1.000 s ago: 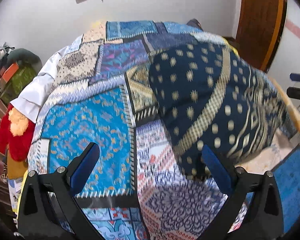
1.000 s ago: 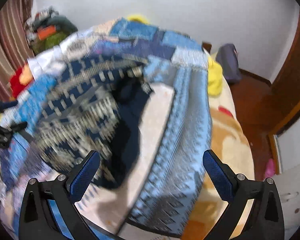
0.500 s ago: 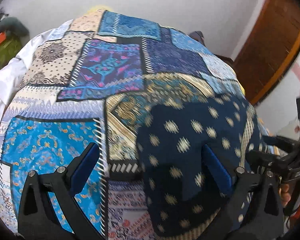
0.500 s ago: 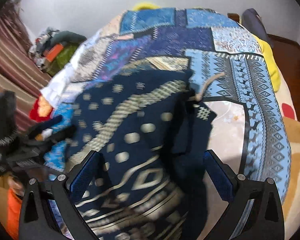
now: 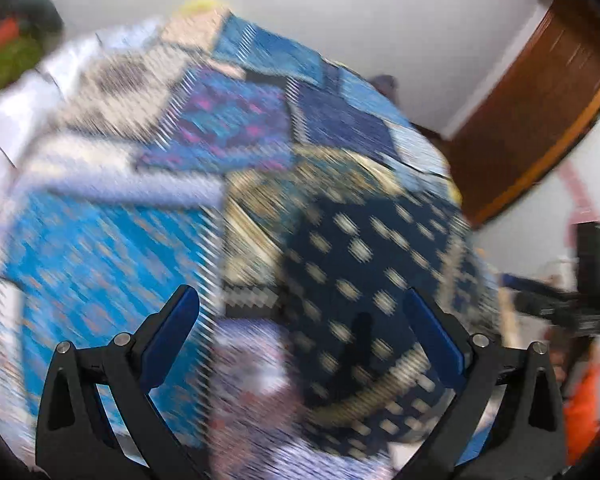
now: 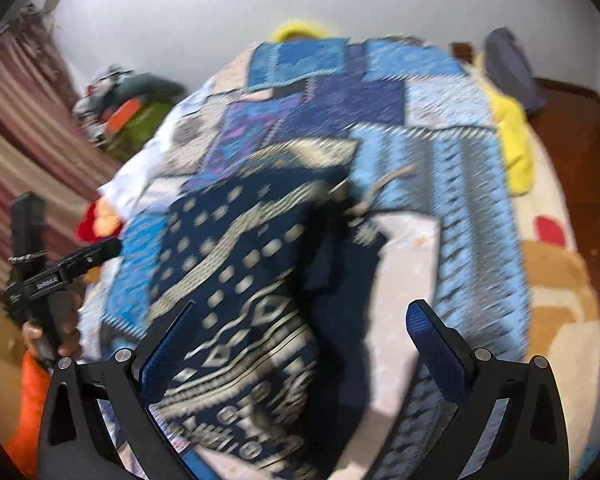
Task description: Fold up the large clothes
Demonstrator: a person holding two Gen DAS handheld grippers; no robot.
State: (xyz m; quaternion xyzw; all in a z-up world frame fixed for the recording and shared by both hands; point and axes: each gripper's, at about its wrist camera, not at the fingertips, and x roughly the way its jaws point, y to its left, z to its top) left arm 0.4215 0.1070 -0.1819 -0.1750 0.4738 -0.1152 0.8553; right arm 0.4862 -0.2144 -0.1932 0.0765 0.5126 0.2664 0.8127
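A navy garment with cream dots and bands (image 5: 364, 280) lies bunched on a blue patchwork bedspread (image 5: 112, 264). In the right wrist view the garment (image 6: 244, 280) fills the middle, with a cream drawstring (image 6: 388, 180) at its far edge. My left gripper (image 5: 300, 316) is open and empty above the garment's left part. My right gripper (image 6: 300, 328) is open and empty above the garment. The left gripper's body also shows in the right wrist view (image 6: 52, 276) at the left edge. Both views are motion-blurred.
The bedspread (image 6: 452, 160) covers a bed with a cream blanket (image 6: 552, 280) beneath. A yellow cloth (image 6: 512, 136) lies at the bed's right side. A clothes pile (image 6: 132, 108) sits at the far left by a striped curtain (image 6: 28, 140). A wooden door (image 5: 540, 100) stands at right.
Both grippers have shifted over the bed and stayed open. The garment now lies more spread out than one second ago; the views have become blurred.
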